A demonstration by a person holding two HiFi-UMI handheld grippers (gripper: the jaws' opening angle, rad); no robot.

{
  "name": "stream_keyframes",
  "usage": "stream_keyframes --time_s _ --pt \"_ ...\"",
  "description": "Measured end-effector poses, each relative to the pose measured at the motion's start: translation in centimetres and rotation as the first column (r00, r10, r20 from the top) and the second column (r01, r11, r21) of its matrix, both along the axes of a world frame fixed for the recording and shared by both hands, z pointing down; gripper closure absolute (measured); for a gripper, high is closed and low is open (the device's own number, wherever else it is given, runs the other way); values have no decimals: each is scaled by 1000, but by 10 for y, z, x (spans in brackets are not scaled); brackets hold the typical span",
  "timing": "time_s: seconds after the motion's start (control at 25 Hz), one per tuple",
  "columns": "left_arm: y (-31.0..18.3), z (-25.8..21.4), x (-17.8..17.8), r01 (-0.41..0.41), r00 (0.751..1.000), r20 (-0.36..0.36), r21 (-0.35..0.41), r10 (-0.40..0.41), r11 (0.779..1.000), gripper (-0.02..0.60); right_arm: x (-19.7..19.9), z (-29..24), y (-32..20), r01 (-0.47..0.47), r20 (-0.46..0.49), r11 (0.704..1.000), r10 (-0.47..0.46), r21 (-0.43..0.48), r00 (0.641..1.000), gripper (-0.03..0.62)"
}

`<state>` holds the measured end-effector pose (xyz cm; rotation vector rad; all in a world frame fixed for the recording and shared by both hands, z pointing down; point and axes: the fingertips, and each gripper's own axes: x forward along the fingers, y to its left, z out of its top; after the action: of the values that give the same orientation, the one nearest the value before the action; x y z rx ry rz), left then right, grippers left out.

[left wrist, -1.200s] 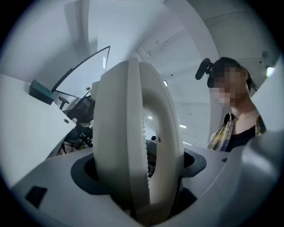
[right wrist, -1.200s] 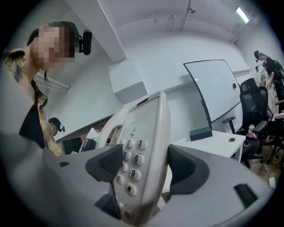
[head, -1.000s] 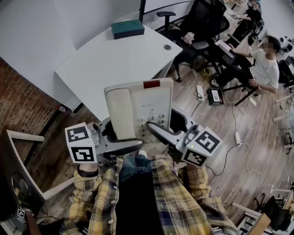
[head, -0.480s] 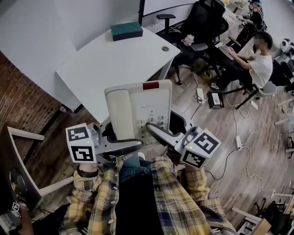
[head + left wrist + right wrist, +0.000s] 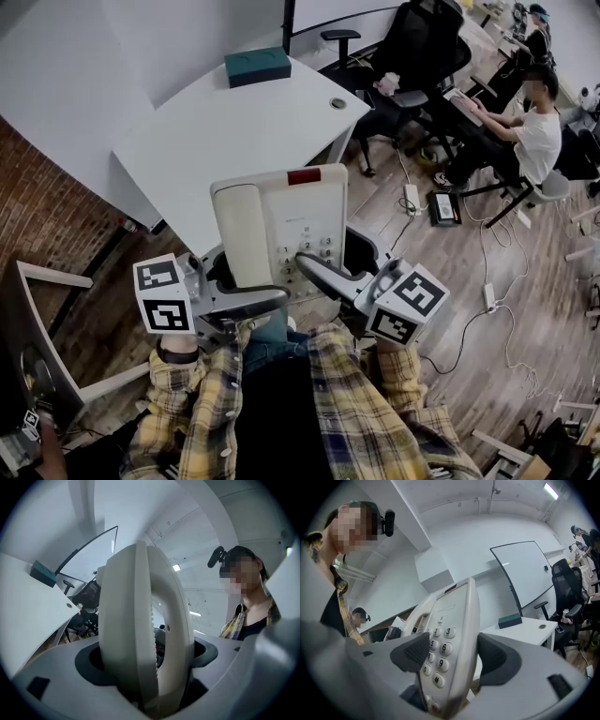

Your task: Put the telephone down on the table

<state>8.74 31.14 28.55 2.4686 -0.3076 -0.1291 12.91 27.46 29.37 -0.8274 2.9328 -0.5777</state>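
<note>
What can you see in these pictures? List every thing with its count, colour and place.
telephone: one, white with a red strip, held in the air on the near side of the table
table: one, white, beyond the telephone
box: one, teal, at the table's far edge
office chair: one clearly seen, black, right of the table
seated person: one, white top, far right
cables: several, on the wooden floor at right
left gripper: one, grey, shut on the telephone's handset side
right gripper: one, grey, shut on its keypad side
sleeves: two, yellow plaid, bottom of the head view
</note>
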Motion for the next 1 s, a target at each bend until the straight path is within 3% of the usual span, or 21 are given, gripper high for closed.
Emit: stream_keyframes --time_s 0.44,1.0 --pt "-100 0 -7 -14 1000 6 -29 14 999 158 -7 2 -99 -14 1 999 14 -37 1000 296" --pt "-227 9 -43 -16 999 -53 -82 12 996 158 -42 10 -227 -9 -69 996 3 -93 998 296"
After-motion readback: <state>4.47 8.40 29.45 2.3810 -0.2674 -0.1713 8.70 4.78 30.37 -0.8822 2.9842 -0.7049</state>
